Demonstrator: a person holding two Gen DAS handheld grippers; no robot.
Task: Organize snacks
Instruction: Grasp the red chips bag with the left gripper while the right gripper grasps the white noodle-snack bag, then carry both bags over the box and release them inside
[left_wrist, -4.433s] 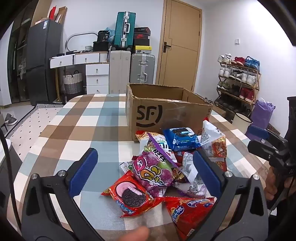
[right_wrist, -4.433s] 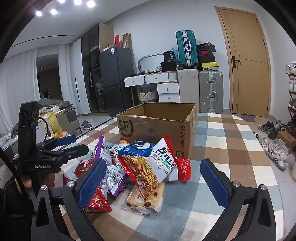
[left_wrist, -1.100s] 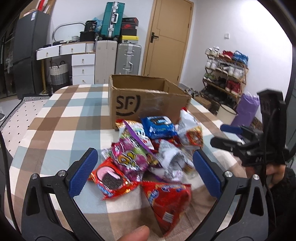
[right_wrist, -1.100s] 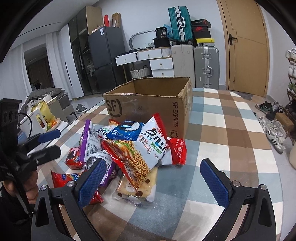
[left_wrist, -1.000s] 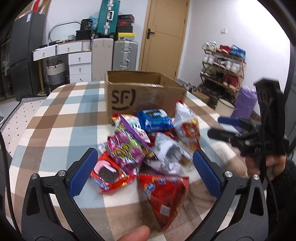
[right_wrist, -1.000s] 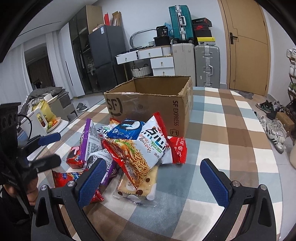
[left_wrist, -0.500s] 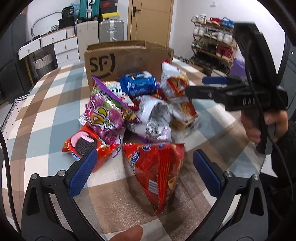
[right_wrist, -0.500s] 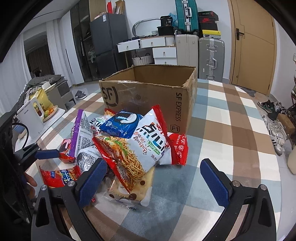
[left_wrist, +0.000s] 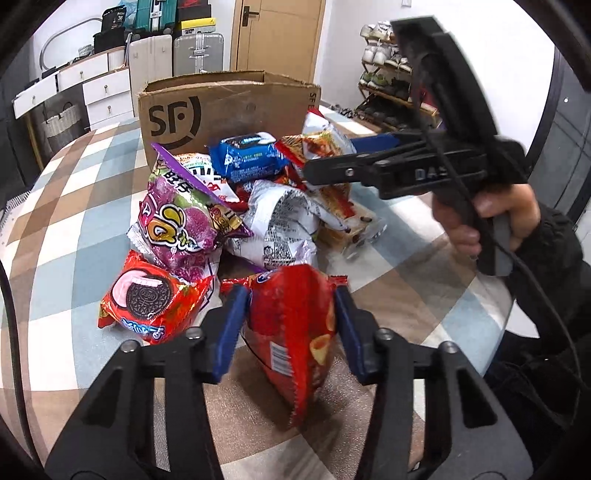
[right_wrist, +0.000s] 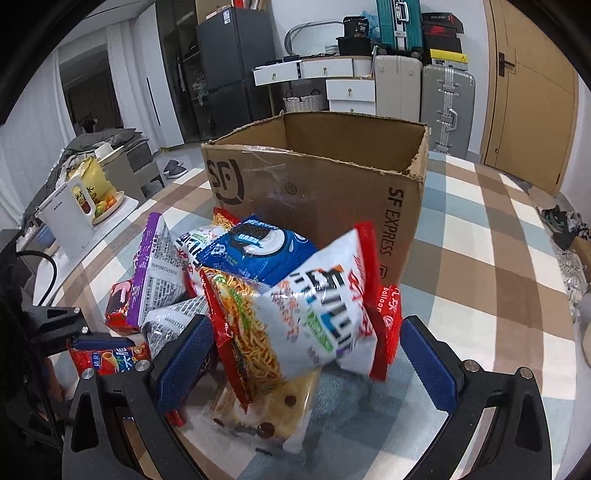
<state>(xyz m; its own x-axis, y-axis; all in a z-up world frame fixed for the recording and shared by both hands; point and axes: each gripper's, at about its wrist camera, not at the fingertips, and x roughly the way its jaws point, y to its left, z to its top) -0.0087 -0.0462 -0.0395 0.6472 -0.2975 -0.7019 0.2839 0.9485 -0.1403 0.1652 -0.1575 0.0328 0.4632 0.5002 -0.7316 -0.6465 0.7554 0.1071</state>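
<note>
A pile of snack packets lies on the checked table in front of an open SF cardboard box (left_wrist: 229, 107), also in the right wrist view (right_wrist: 325, 192). My left gripper (left_wrist: 290, 325) is shut on a red chip bag (left_wrist: 295, 328) at the pile's near edge. My right gripper (right_wrist: 306, 354) is open, its jaws on either side of a white and red noodle packet (right_wrist: 306, 314). A blue cookie packet (right_wrist: 258, 247) lies on top of the pile. A red Oreo packet (left_wrist: 151, 299) and a purple candy bag (left_wrist: 181, 225) lie left of the chip bag.
A cookie tray packet (right_wrist: 266, 410) lies under the noodle packet. Drawers, suitcases (right_wrist: 447, 107), a fridge and a door stand behind the table. A shoe rack (left_wrist: 388, 81) is at the right. A white kettle (right_wrist: 70, 218) stands off the table's left.
My left gripper moved forward and closed on the red chip bag. My right gripper moved forward so its open jaws now flank the noodle packet.
</note>
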